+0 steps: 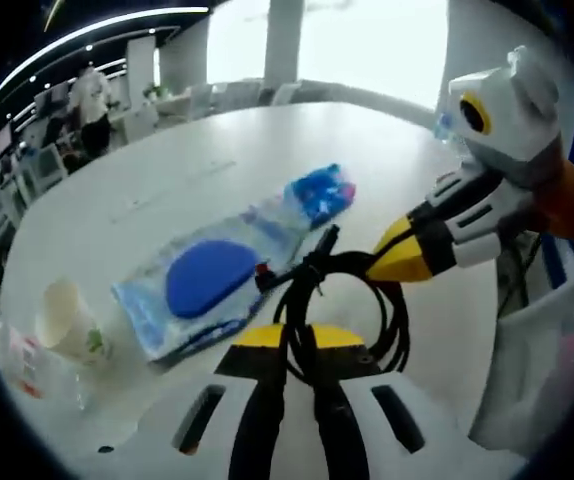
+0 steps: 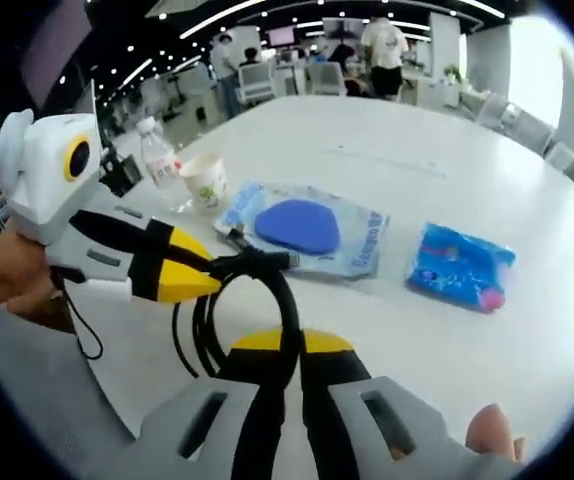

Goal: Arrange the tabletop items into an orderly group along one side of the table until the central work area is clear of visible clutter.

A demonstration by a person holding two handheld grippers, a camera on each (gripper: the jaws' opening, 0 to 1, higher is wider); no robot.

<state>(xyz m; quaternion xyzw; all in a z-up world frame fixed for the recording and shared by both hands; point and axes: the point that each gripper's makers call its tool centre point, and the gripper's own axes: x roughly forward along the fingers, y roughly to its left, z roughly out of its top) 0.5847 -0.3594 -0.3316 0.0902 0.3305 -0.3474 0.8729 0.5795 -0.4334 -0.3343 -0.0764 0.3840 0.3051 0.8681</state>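
a coiled black cable [image 1: 342,300] lies on the white table [image 1: 187,170], caught between both tools. in the left gripper view the left gripper [image 1: 297,350] rises from the bottom with its yellow-tipped jaws drawn close on the near side of the loop, the strands running down into the narrow dark gap between them, and the right gripper [image 1: 392,250] comes in from the right with its yellow tip pressed to the cable's upper bend. the right gripper view shows the mirror of this: the right gripper [image 2: 289,355] pinches the cable [image 2: 237,300] at the bottom, while the left gripper [image 2: 202,275], held by a hand [image 2: 7,275] at the left edge, clamps the cable just short of its plug end. how many turns the coil has is hard to tell where the jaws cover it. beyond the plug sits a clear packet with a blue oval pad [image 2: 302,228], and well to its side a small blue patterned packet [image 2: 462,265]. a paper cup [image 2: 205,180] and a clear plastic bottle [image 2: 162,160] stand close together near the table edge; in the left gripper view the bottle is blurred at the rim. people and chairs in the background are too small to make out.
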